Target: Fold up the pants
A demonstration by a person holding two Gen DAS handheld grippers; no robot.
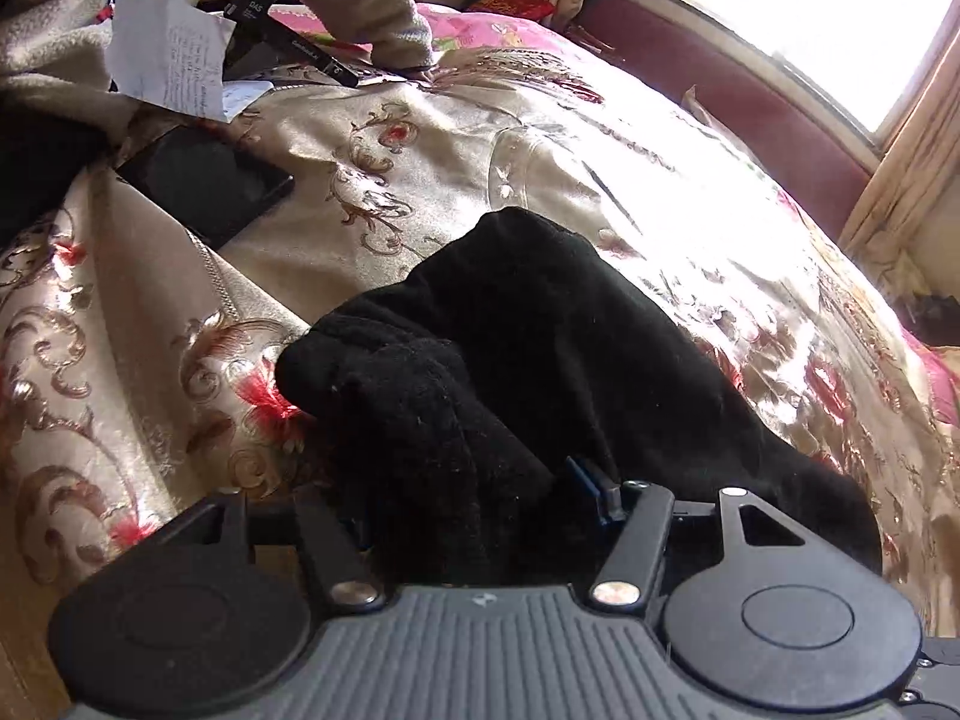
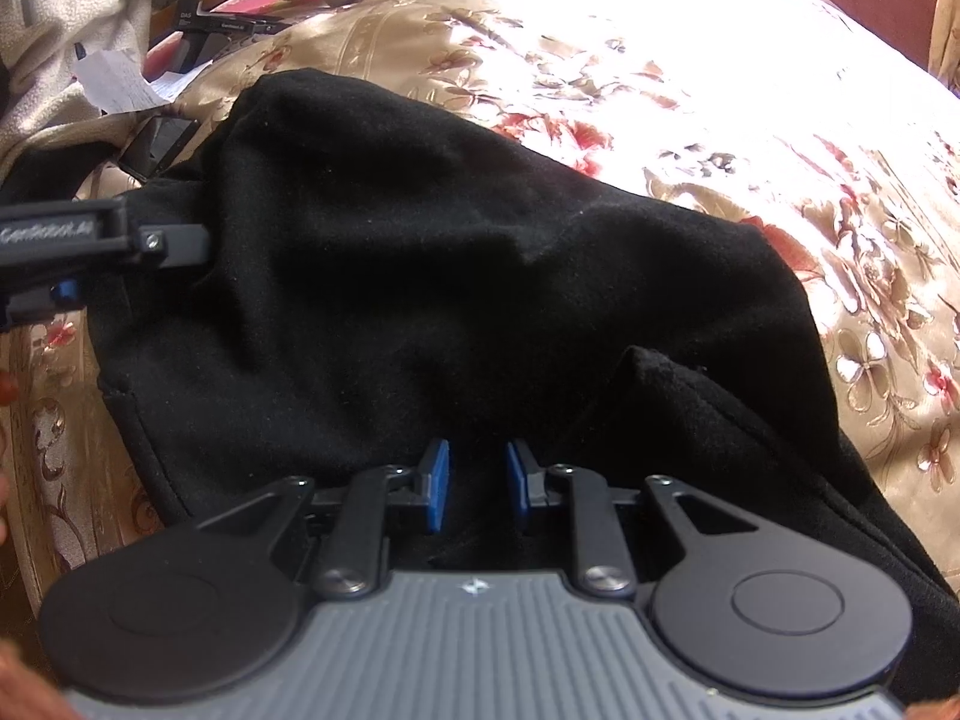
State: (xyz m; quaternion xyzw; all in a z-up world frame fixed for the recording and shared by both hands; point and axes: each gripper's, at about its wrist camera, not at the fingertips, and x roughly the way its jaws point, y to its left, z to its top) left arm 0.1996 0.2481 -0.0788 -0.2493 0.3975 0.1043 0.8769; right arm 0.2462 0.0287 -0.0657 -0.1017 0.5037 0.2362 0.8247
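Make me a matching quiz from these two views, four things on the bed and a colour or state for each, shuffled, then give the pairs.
Column one:
1. pants
2. bedspread
3. sheet of paper
4. right claw

Column two:
A. white, with handwriting
B. black, bunched up on the bed
C. blue pads apart, over the black cloth
D. gold with red flowers

Pairs: 1-B, 2-D, 3-A, 4-C

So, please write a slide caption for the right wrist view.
Open right gripper over black pants on a floral bedspread.
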